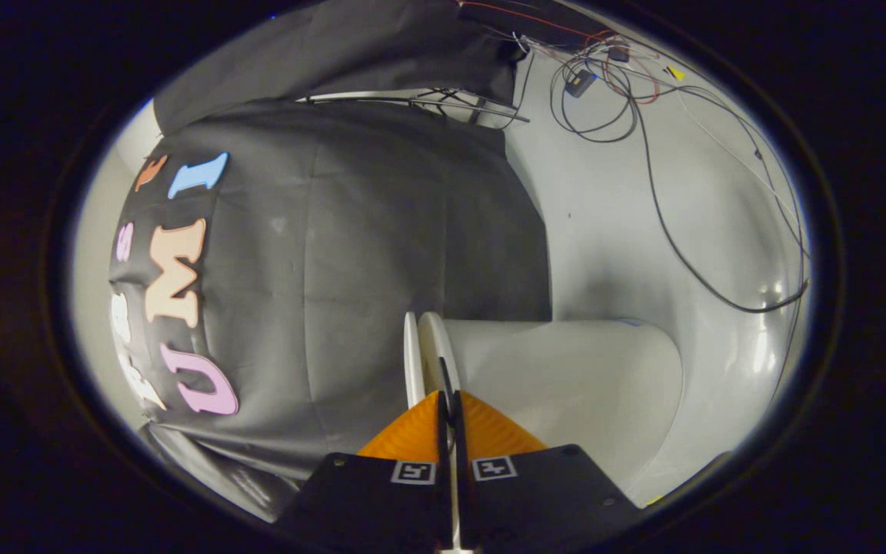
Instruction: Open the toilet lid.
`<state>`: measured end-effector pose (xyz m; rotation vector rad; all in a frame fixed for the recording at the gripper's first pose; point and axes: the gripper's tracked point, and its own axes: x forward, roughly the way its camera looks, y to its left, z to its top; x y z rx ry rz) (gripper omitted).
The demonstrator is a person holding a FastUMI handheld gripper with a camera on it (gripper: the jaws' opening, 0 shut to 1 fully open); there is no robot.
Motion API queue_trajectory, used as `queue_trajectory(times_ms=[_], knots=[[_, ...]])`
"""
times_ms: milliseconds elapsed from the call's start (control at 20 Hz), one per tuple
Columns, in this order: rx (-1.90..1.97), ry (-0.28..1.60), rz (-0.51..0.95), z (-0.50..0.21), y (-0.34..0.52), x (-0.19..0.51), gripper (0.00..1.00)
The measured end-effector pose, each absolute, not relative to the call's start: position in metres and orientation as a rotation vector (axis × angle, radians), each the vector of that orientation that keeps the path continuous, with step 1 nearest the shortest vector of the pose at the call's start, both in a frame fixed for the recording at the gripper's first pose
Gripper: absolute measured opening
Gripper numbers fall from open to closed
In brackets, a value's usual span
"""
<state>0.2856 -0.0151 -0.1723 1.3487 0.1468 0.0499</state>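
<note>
Gripper view. Item 1: gripper (450, 400), fingers nearly pressed together w/ a thin white edge pinched between them, both fingers on it; camera rolled sideways, so scene reads rotated. Item 2: toilet lid (434, 346), white, seen edge-on as a slim double rim running from between the fingers to just beyond the tips; clamped at its rim, presumably because the rim is the only thin part a two-finger tool can grip for lifting. Item 3: toilet body (566, 377), white, rounded, beside the lid on one side, apparently touching near the rim; whether the lid is part-raised or at full travel, can't tell from this angle. Item 4: black cloth wall (381, 231), beyond the lid. Item 5: white wall (604, 208) w/ loose cables (666, 223) draped over it, well apart from the grip, no snag risk judged. Est. stage: lid in hand, mid-lift likely.
</note>
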Motion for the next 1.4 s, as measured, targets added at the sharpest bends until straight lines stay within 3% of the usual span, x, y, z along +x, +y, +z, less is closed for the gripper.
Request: queue_trajectory(times_ms=[450,850,1400], knots=[[0.785,0.095,0.018,-0.072,0.032,0.263,0.01],[0.423,-0.055,0.034,0.049,0.168,0.236,0.02],[-0.145,-0.025,0.083,0.086,0.327,0.217,0.04]])
